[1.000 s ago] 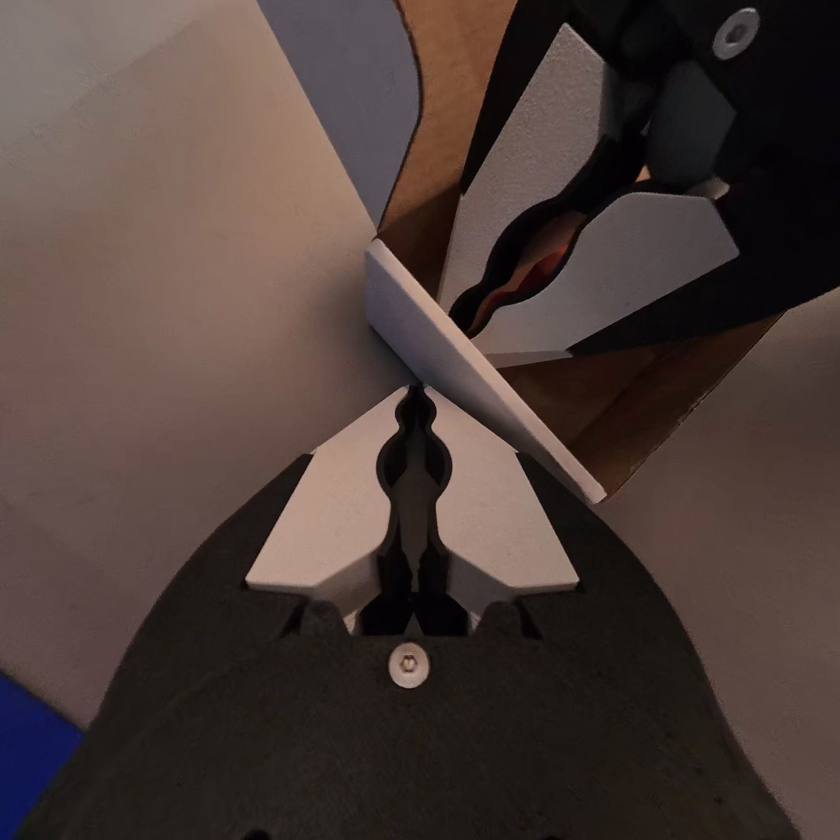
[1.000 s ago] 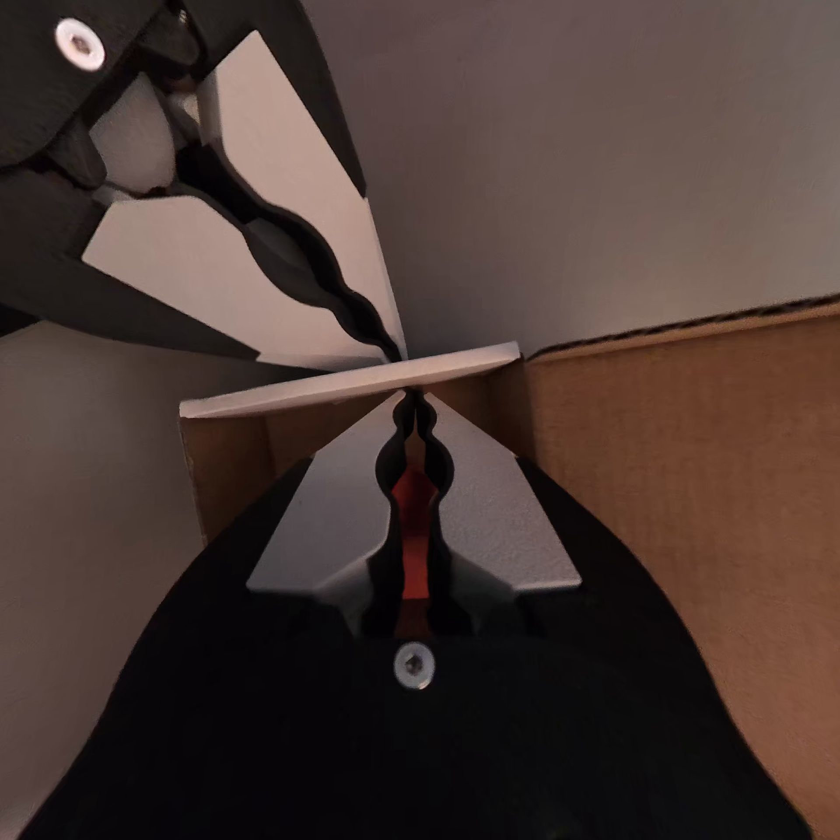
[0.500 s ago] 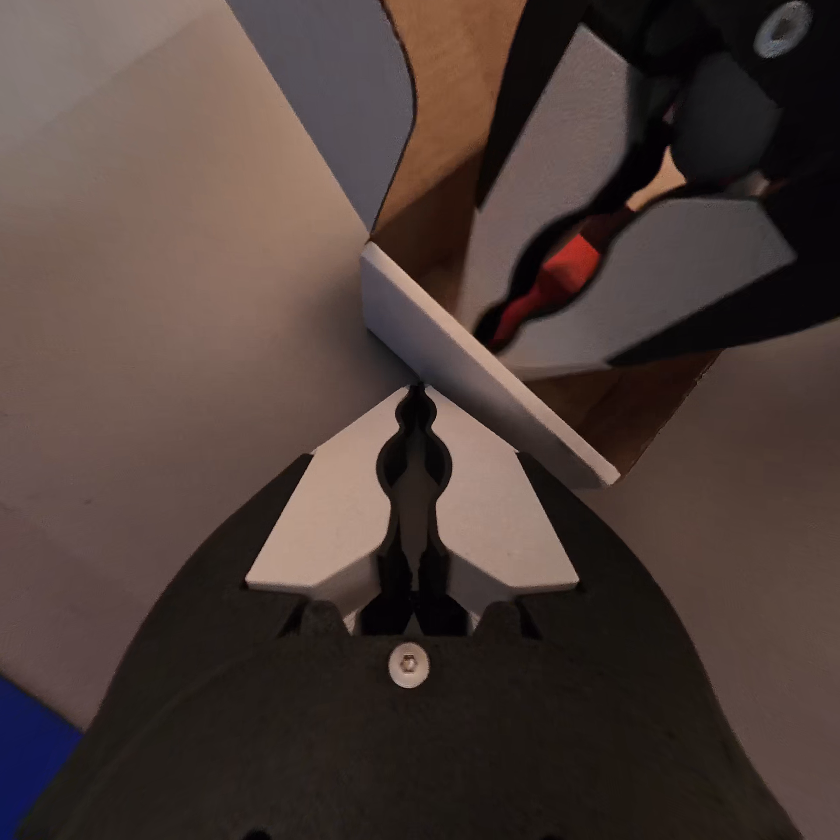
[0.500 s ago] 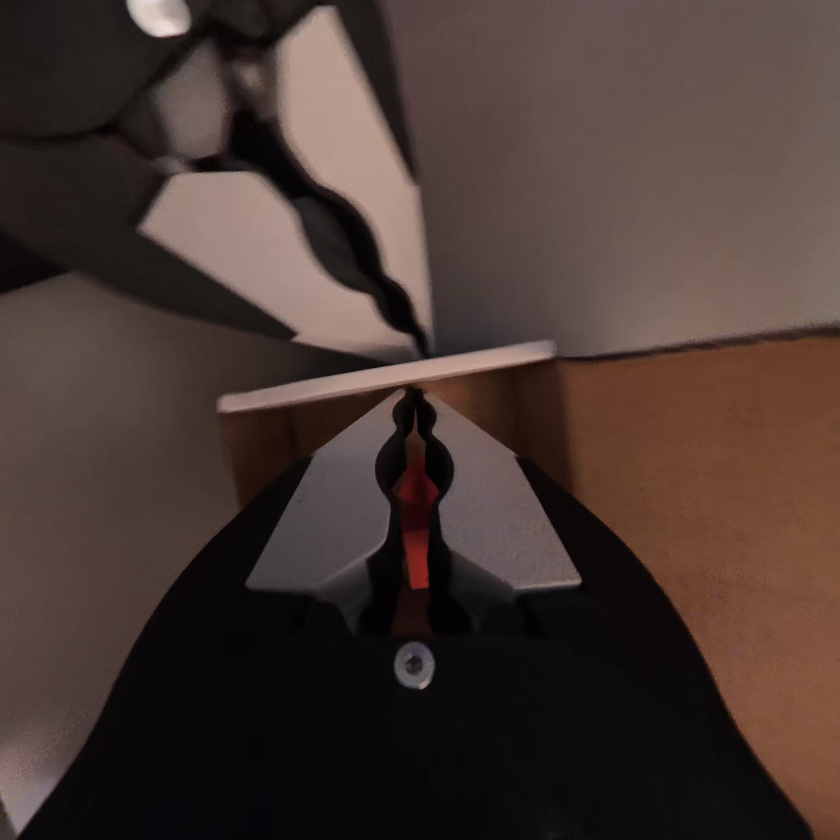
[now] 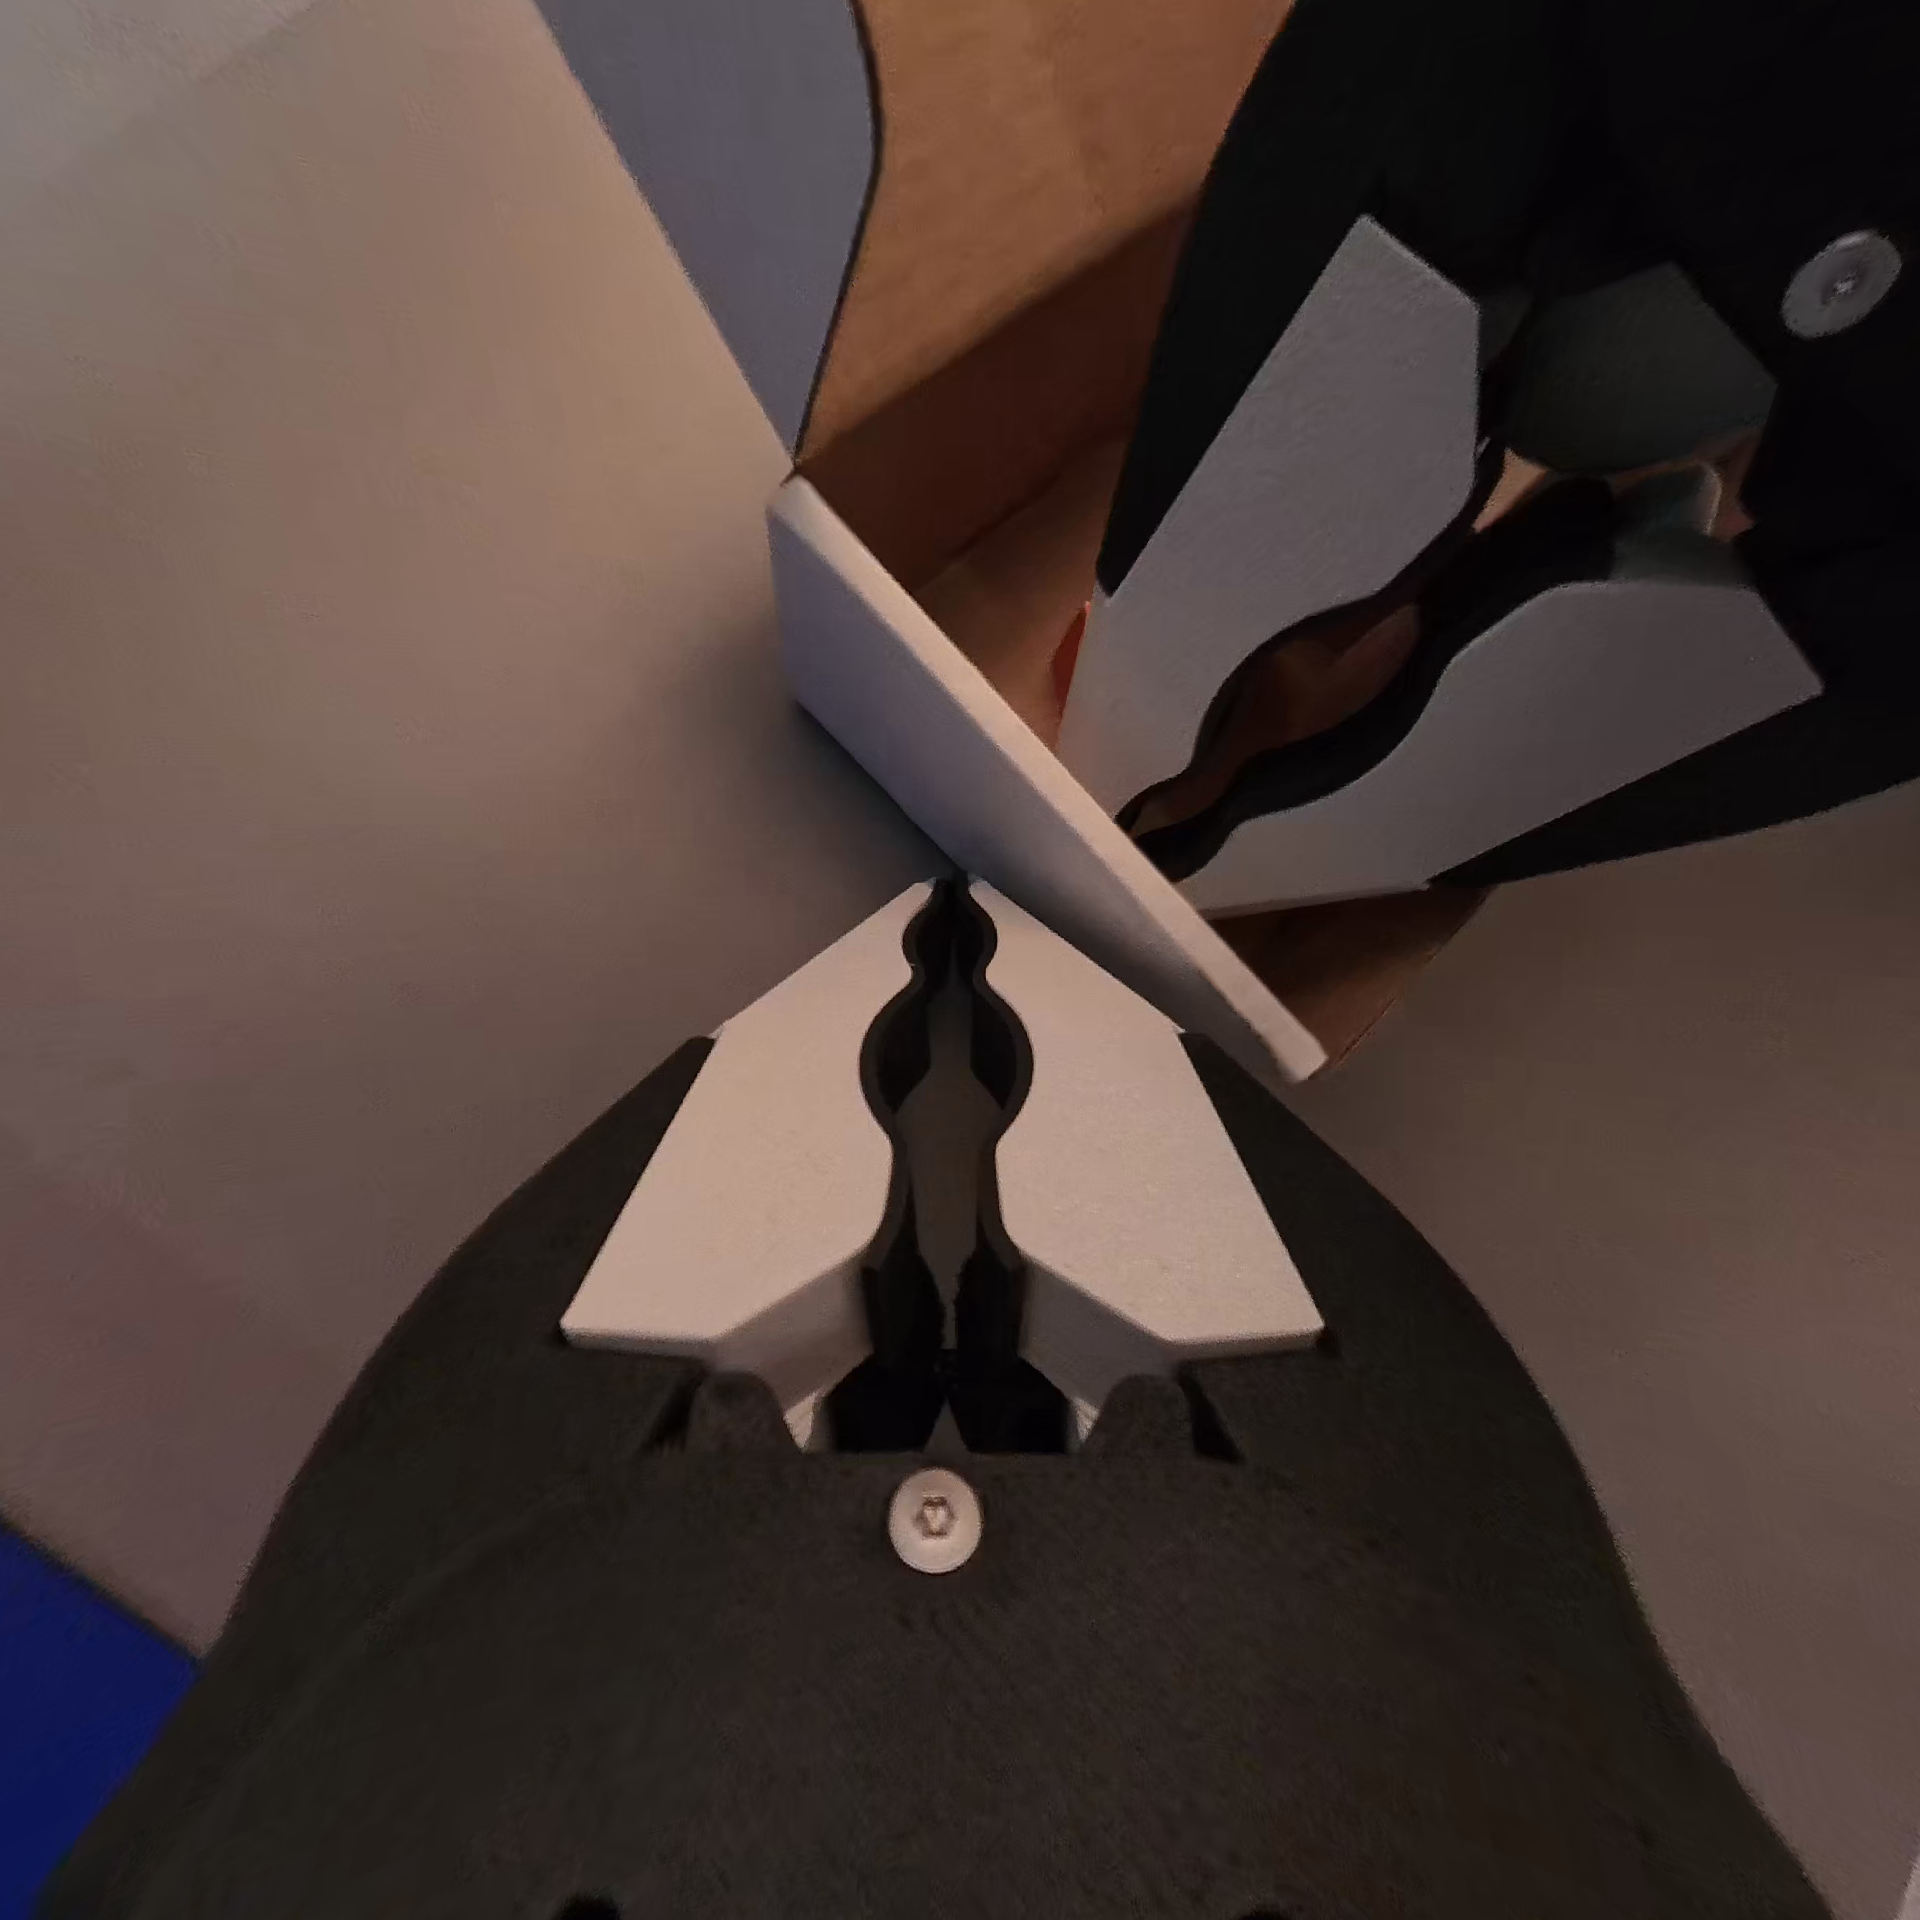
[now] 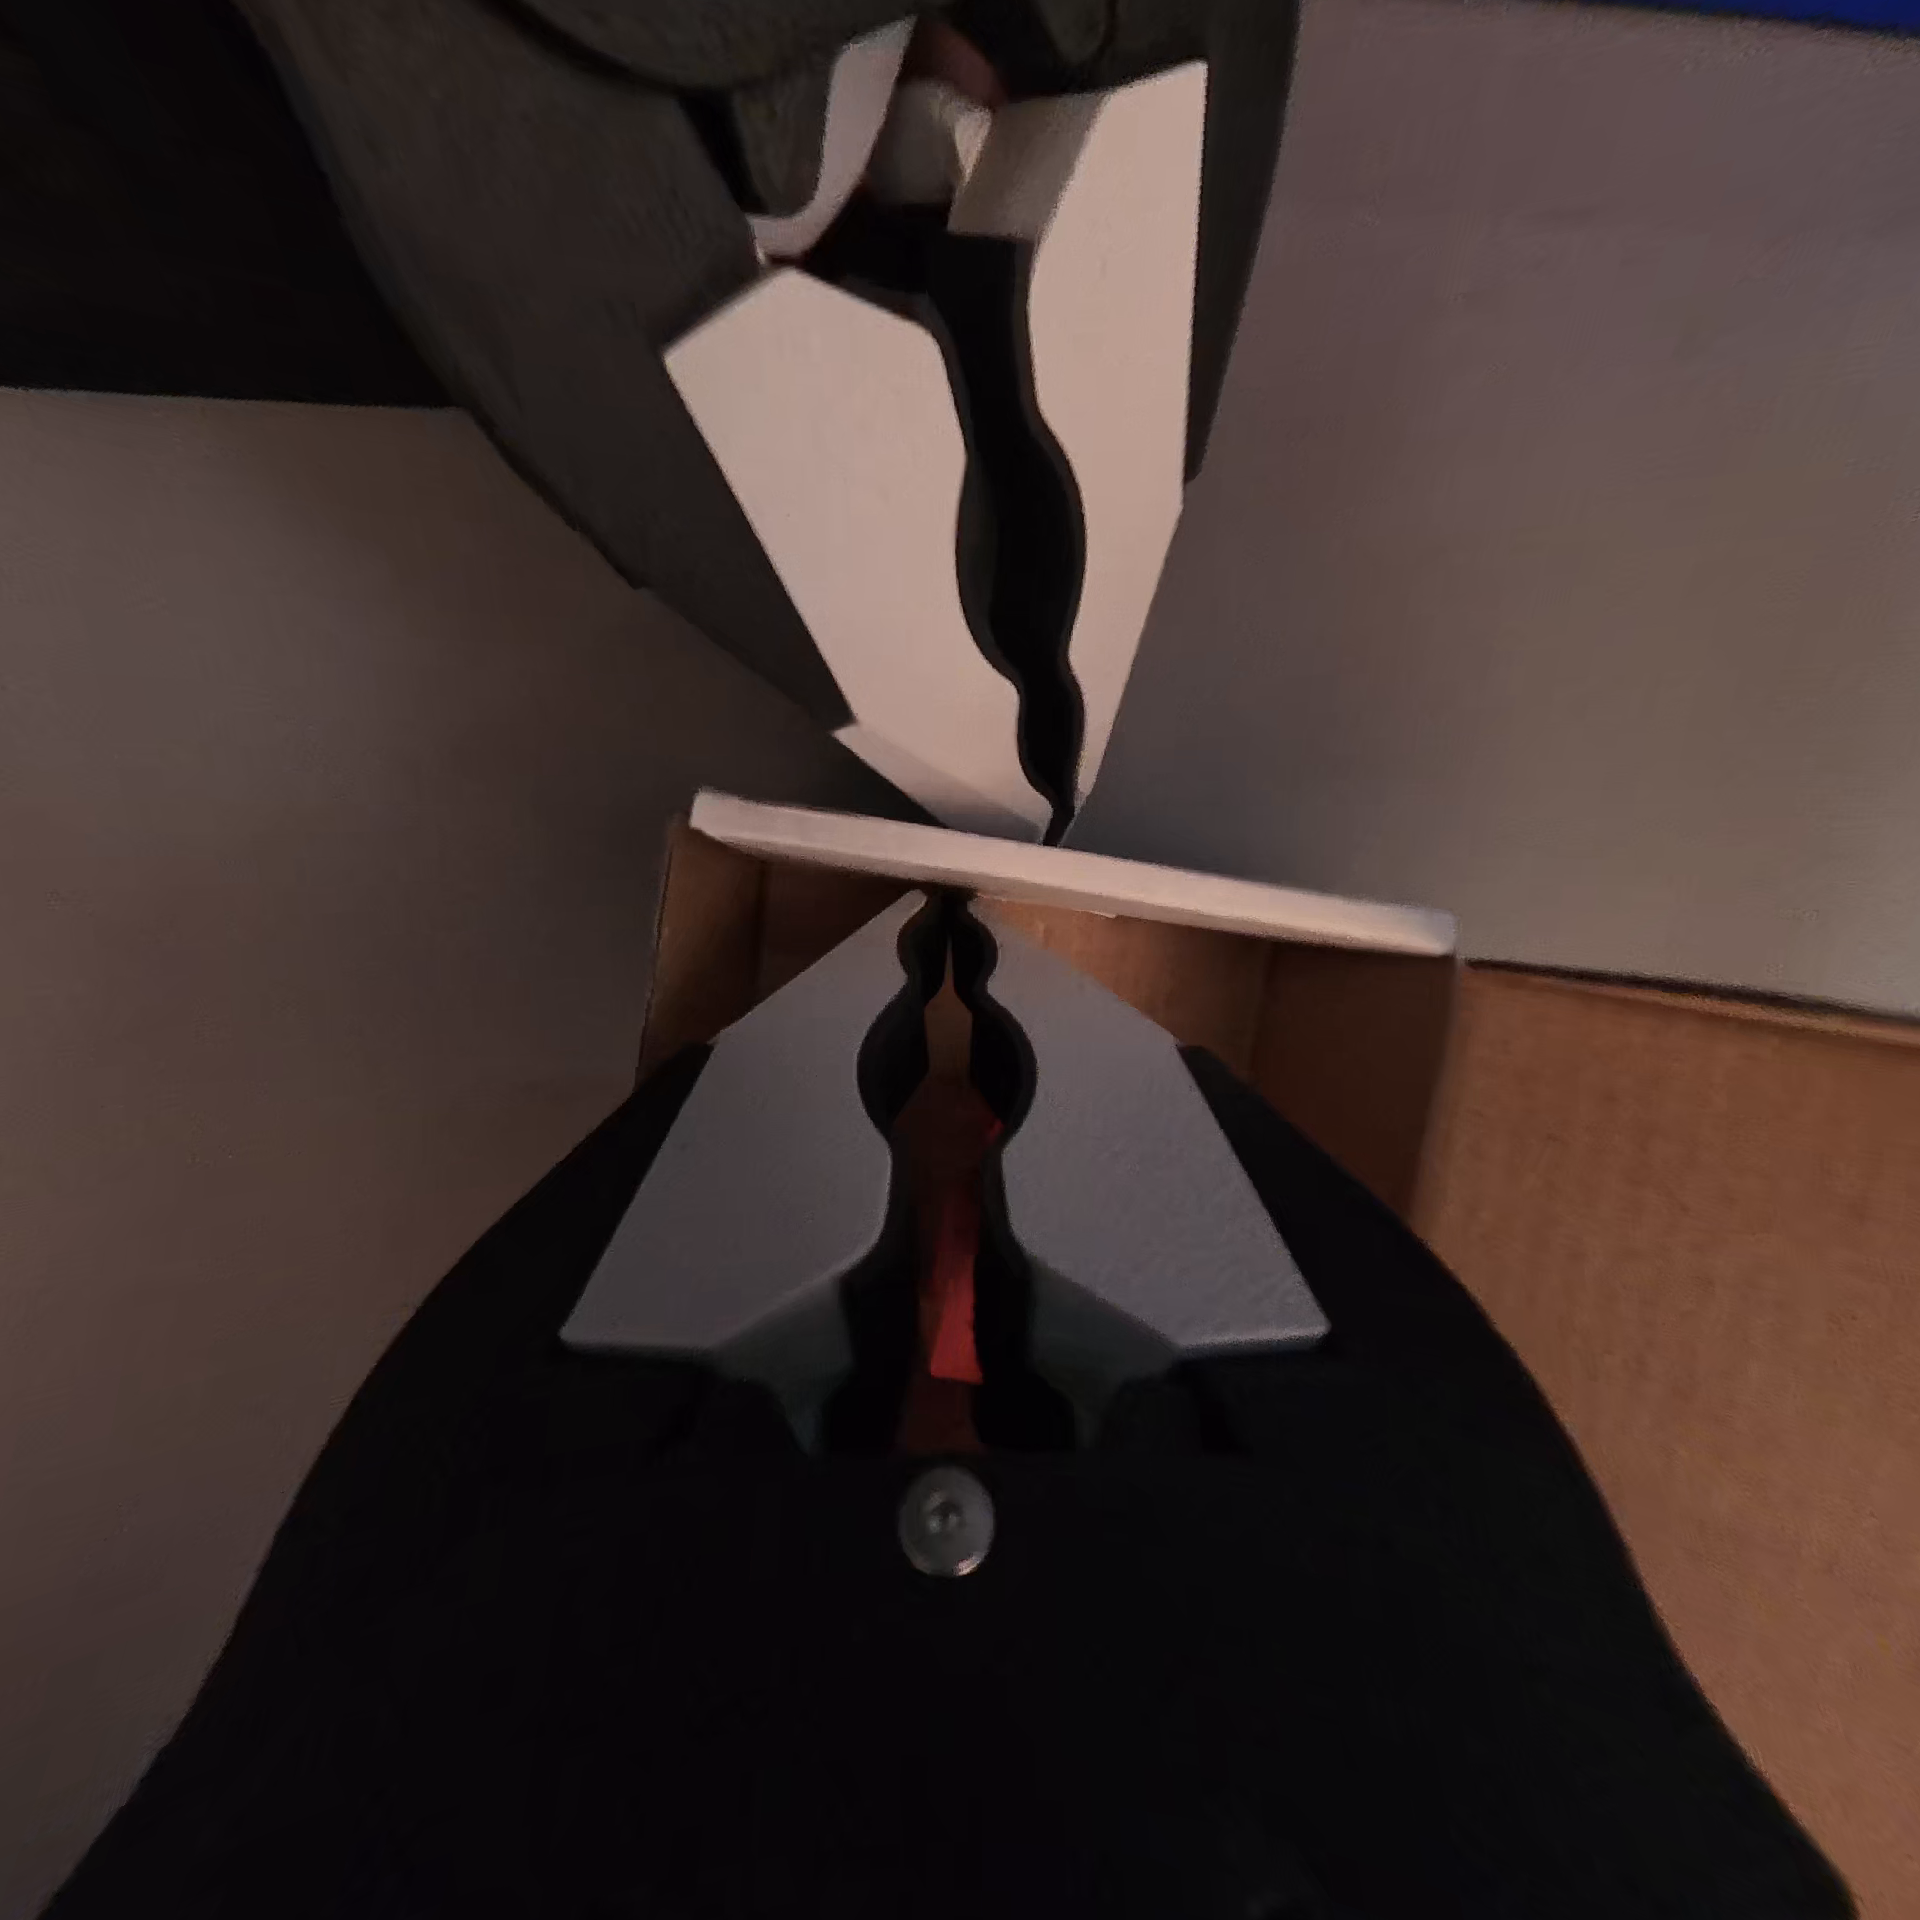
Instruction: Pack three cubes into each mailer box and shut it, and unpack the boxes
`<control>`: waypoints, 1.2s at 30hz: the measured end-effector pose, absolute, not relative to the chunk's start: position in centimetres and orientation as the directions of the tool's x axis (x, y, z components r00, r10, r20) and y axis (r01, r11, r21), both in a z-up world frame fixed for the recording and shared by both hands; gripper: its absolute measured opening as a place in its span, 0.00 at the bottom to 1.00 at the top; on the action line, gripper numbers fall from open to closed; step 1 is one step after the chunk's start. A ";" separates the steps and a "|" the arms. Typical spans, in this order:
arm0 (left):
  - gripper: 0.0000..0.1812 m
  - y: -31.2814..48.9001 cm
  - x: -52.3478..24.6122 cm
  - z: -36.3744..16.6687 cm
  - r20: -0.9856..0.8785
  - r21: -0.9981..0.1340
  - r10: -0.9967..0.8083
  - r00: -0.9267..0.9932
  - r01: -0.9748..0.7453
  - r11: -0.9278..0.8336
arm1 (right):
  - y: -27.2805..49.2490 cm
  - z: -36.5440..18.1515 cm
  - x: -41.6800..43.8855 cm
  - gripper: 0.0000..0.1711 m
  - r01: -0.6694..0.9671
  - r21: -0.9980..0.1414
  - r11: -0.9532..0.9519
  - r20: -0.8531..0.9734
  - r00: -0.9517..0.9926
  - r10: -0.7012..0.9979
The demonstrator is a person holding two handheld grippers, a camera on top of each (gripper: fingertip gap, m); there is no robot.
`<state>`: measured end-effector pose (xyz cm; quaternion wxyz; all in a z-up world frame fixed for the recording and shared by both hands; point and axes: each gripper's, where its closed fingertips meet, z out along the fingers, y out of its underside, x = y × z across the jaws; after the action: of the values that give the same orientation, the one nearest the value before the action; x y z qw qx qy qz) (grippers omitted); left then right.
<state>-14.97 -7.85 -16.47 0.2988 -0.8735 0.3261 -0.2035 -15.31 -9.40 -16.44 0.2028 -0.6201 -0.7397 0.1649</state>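
Note:
A mailer box, white outside and brown inside [image 5: 987, 447], stands open. Its white side flap [image 5: 987, 748] stands on edge between the two grippers. My left gripper [image 5: 951, 888] is shut, its tip against the flap's outer face. My right gripper [image 6: 948, 914] is shut, its tip against the flap [image 6: 1091, 878] from inside the box. Each gripper shows in the other's view: the right gripper [image 5: 1153, 831] and the left gripper [image 6: 1055, 826]. A red cube [image 6: 951, 1247] lies in the box under my right gripper; a sliver of the red cube [image 5: 1070, 644] shows behind the flap.
The box's brown inner panel [image 6: 1662, 1351] spreads to the right of my right gripper. The box sits on a pale surface [image 5: 364, 623]. A blue thing [image 5: 62, 1683] shows at the lower left corner, and a blue strip [image 6: 1662, 12] at the top edge. Left and right tips are no more than a few centimetres apart.
My right gripper has slid along the inside of the flap toward its near end and turned. The left gripper stays at the flap's outer face. Both stay shut.

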 end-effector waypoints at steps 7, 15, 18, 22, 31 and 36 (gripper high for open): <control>0.00 -7.8 -14.9 -16.5 0.151 -0.659 -0.675 0.722 -0.435 -0.613 | -9.4 -16.4 -15.5 0.00 0.844 -0.494 0.210 0.130 -0.168 0.977; 0.00 -8.2 -15.0 -16.5 0.188 -0.648 -0.665 0.723 -0.417 -0.637 | -7.1 -15.9 -14.0 0.00 0.863 -0.422 0.279 0.267 -0.176 0.948; 0.00 -8.1 -15.0 -16.4 0.225 -0.644 -0.655 0.721 -0.395 -0.655 | -6.9 -16.1 -14.2 0.00 0.866 -0.444 0.230 0.225 -0.140 0.964; 0.00 -8.1 -14.9 -16.4 0.260 -0.637 -0.651 0.713 -0.380 -0.671 | -6.3 -16.3 -14.6 0.00 0.875 -0.432 0.218 0.243 -0.120 0.963; 0.00 -8.3 -14.5 -16.5 0.148 -0.652 -0.691 0.708 -0.455 -0.607 | -6.4 -16.4 -15.4 0.00 0.870 -0.453 0.197 0.239 -0.094 0.966; 0.00 -8.1 -14.4 -16.5 0.195 -0.644 -0.652 0.733 -0.406 -0.648 | -6.0 -15.3 -14.6 0.00 0.867 -0.458 0.196 0.257 -0.082 0.963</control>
<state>-14.41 -8.12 -16.48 0.2935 -0.8833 0.2993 -0.2098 -14.63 -6.04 -15.33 0.2564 -0.6269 -0.7297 0.0938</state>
